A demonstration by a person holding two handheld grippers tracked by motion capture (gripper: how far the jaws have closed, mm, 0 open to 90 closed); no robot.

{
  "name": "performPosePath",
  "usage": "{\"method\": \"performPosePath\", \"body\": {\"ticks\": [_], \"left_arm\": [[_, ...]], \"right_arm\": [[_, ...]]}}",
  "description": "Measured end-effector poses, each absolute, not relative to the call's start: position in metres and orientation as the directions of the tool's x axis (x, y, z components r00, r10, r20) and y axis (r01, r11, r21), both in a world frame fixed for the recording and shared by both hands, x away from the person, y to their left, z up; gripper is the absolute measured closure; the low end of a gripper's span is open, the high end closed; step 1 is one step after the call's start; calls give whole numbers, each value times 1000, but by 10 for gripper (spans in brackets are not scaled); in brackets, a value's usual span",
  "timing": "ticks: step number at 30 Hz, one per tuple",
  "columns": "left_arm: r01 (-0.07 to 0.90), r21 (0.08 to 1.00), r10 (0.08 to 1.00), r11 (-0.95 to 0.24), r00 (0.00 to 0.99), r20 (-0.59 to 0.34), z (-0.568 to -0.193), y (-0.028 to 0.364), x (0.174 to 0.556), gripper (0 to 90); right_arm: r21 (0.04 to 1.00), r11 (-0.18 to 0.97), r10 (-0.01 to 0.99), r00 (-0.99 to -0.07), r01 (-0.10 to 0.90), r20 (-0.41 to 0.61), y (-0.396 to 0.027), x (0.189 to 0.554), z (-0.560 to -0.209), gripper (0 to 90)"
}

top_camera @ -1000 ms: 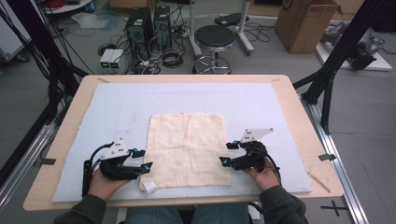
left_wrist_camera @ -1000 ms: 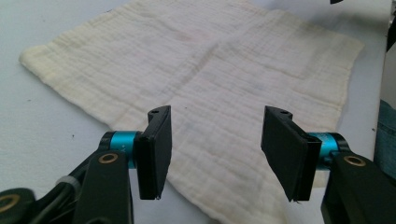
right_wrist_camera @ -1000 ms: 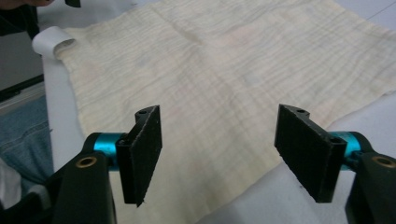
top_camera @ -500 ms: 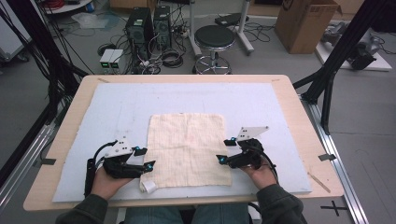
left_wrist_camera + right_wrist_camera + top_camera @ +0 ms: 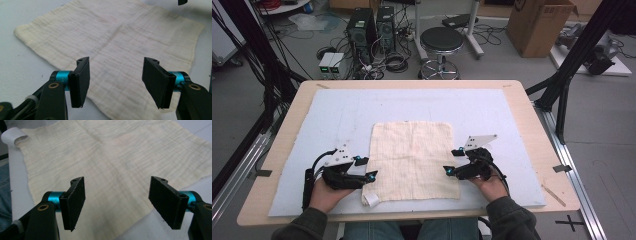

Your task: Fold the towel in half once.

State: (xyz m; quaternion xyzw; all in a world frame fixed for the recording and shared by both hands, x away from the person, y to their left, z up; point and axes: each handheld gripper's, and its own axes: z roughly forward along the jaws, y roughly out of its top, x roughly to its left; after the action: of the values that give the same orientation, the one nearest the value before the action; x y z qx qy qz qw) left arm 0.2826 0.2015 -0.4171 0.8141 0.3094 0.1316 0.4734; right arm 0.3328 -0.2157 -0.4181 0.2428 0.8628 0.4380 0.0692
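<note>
While the cream, square muslin cloth (image 5: 414, 160) lies spread flat on the pale blue foam mat (image 5: 337, 115), toward the near edge of the wooden table (image 5: 277, 145), each near corner has a tool poised at it. At the cloth's left edge, the left gripper (image 5: 371, 175) holds its jaws apart above the fabric with nothing between them; the left gripper view looks across the weave toward the far corners. At the opposite edge, the right gripper (image 5: 447, 171) is likewise spread wide and empty.

The step in hand looks like taking the two near corners, probably for a fold. To do it well, each lower jaw should slide under the hem before the jaws close, both at matching spots, so the cloth lifts evenly without puckering.

A small white tag (image 5: 372, 200) curls at the near left corner; no writing on it can be read.
</note>
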Motion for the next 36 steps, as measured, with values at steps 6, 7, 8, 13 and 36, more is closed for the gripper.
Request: {"method": "performPosePath", "body": {"ticks": [6, 7, 8, 13, 36], "left_arm": [[401, 848, 650, -347, 754, -91, -411, 209, 293, 412], [405, 849, 652, -340, 752, -98, -409, 210, 296, 417], [408, 852, 655, -329, 748, -105, -407, 211, 299, 419], [405, 857, 663, -319, 742, -103, -398, 208, 320, 447], [494, 838, 800, -232, 587, -124, -392, 207, 422, 552]], "right_arm": [[789, 487, 501, -860, 375, 99, -219, 351, -416, 289], [785, 489, 507, -856, 380, 99, -219, 355, -414, 289], [786, 489, 508, -856, 379, 96, -219, 360, -412, 289], [786, 484, 515, -851, 385, 100, -216, 379, -401, 289], [755, 444, 649, -754, 483, 100, -219, 467, -392, 492]]}}
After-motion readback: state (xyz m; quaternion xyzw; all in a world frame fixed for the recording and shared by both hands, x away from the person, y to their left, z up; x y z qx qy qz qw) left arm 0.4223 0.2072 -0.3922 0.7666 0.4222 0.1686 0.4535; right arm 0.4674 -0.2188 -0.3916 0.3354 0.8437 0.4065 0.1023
